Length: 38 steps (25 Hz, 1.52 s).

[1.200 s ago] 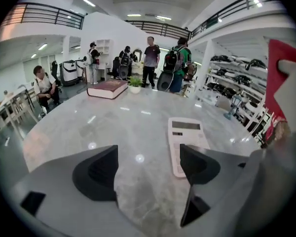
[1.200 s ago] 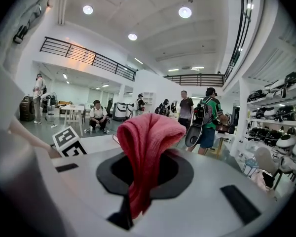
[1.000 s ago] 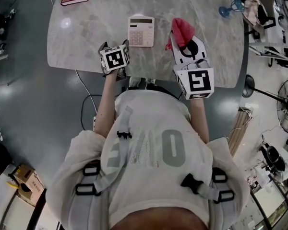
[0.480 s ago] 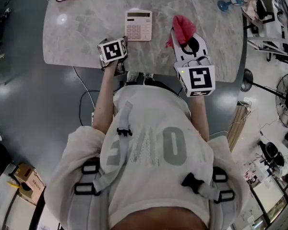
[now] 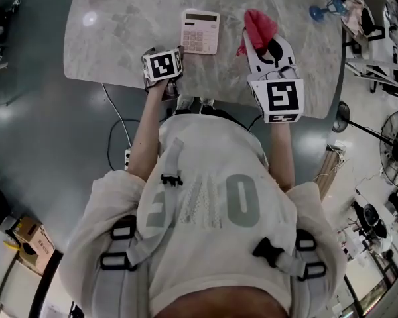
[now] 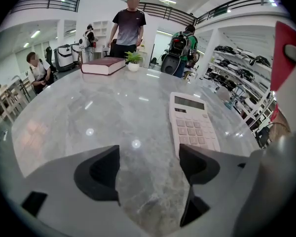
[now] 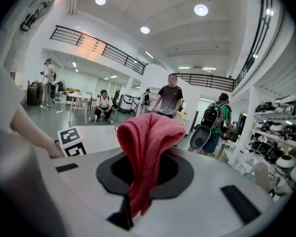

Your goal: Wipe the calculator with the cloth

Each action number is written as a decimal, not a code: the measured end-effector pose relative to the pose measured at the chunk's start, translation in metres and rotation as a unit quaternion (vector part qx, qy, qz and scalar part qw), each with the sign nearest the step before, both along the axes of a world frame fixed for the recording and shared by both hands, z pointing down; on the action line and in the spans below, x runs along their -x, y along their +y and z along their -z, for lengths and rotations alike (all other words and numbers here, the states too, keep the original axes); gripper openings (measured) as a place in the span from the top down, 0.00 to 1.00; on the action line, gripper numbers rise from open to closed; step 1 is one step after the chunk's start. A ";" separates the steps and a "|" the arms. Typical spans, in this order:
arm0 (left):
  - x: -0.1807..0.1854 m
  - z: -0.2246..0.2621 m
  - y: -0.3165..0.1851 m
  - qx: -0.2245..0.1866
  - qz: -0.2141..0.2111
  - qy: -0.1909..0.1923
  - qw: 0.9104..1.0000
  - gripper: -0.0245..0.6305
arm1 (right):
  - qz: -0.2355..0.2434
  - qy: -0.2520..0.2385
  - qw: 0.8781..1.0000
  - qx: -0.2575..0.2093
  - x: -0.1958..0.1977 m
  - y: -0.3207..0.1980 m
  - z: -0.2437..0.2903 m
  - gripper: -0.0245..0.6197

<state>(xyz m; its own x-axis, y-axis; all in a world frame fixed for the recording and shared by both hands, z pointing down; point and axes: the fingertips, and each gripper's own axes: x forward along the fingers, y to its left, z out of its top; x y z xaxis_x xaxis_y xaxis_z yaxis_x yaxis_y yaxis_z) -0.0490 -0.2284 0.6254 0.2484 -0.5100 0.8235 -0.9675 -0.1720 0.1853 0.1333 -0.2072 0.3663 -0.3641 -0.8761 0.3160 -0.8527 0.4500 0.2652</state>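
Between the fingers (image 6: 96, 174) of the left gripper (image 6: 148, 164): bare grey marble worktop (image 5: 119, 38) only; fingers released, standing apart, nothing held.

Ahead of those fingers, to their right side: cream calculator (image 6: 192, 125), flat on the worktop, keys up, display at its far end, its near edge just beyond the right-hand finger; whether it touches cannot be told.

Between the fingers of the right gripper (image 7: 145, 169): pinkish-red cloth (image 7: 145, 147), clenched, bunched in a fold above the fingertips with a tail hanging below them. From the head view the cloth sits right of the calculator, apart from it.

Far beyond the left fingers, to their left: dark red hardback book (image 6: 103, 65), lying closed, with a small potted plant (image 6: 133, 60) just beside it.
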 end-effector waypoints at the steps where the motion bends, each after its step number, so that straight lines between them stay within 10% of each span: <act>1: 0.000 0.000 0.000 -0.005 0.000 0.000 1.000 0.39 | 0.005 0.015 1.000 0.001 0.000 -0.005 0.001 0.87; 9: 0.002 -0.004 -0.001 0.004 -0.005 0.000 1.000 0.39 | 0.066 0.222 0.972 0.029 0.007 -0.055 -0.025 0.87; 15: -0.001 -0.005 -0.002 0.022 -0.010 -0.001 1.000 0.39 | 0.135 0.398 0.905 0.058 0.018 -0.090 -0.073 0.87; 22: 0.001 -0.003 -0.002 0.025 -0.009 -0.003 1.000 0.39 | 0.192 0.489 0.845 0.101 0.033 -0.100 -0.138 0.87; 38: -0.001 -0.005 -0.005 0.034 -0.016 0.004 0.999 0.39 | 0.188 0.513 0.817 0.187 0.033 -0.098 -0.228 0.87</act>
